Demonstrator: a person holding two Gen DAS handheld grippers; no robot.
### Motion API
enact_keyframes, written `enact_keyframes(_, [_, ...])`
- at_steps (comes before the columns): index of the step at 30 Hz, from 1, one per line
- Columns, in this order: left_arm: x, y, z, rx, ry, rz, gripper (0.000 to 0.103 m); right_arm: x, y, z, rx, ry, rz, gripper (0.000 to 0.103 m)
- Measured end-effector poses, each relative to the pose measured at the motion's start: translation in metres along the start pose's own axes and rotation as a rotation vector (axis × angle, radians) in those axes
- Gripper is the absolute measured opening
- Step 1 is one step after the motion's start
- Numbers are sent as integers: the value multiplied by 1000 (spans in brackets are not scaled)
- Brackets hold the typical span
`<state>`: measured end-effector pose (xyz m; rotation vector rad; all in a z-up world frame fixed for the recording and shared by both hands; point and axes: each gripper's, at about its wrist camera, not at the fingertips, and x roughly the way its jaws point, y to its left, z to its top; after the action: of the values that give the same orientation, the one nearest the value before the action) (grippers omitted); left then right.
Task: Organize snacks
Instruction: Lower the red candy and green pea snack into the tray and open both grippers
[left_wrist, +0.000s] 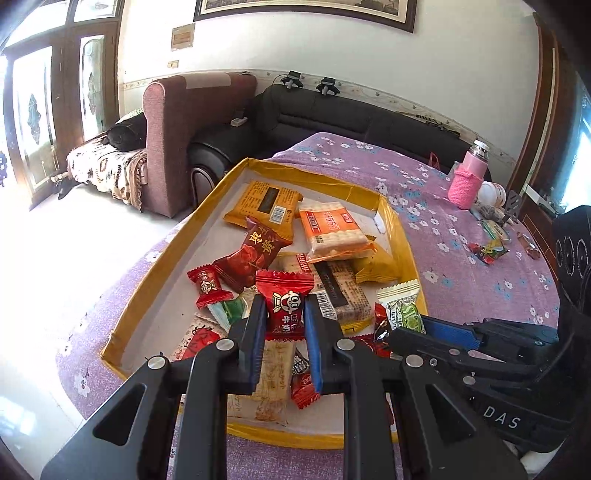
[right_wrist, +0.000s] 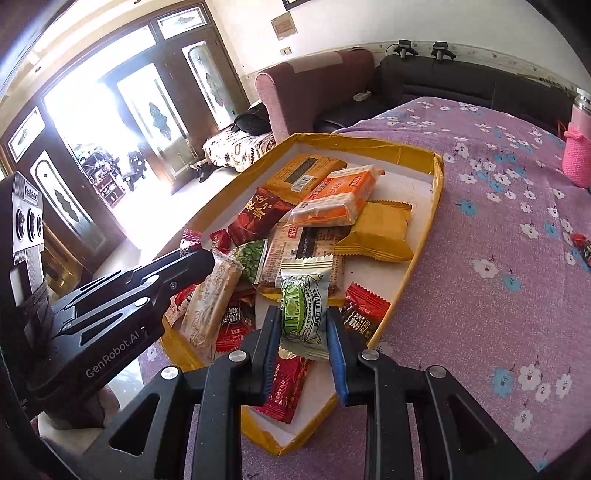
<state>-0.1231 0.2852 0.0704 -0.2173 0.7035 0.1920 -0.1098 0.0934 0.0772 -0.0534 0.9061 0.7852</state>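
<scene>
Left claw (left_wrist: 284, 314) pinching a red milk candy (left_wrist: 283, 301), fingers closed on its two sides, over the near part of the yellow tray (left_wrist: 207, 206). Right claw (right_wrist: 301, 325) squeezing a green lime candy (right_wrist: 303, 308) the same way, above the tray's near end. Both candies likely feeling light, soft and crinkly, a bit slippery; gripping best at the fat middle, not the thin frilly ends. Counting now: two red milk candies, counting the loose one (left_wrist: 208, 286); one lime candy; two yellow packs; one orange cracker pack (left_wrist: 332, 230); one tray, sitting on the purple flowery table (left_wrist: 461, 251).
</scene>
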Motion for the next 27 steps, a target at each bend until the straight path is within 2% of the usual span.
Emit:
enact_keyframes(12, [9, 8, 1, -5, 17, 37, 18, 20, 9, 5, -32, 21, -27, 25])
enact_keyframes(27, [14, 12, 2, -10, 26, 60, 18, 31, 3, 2, -9, 35, -31, 25])
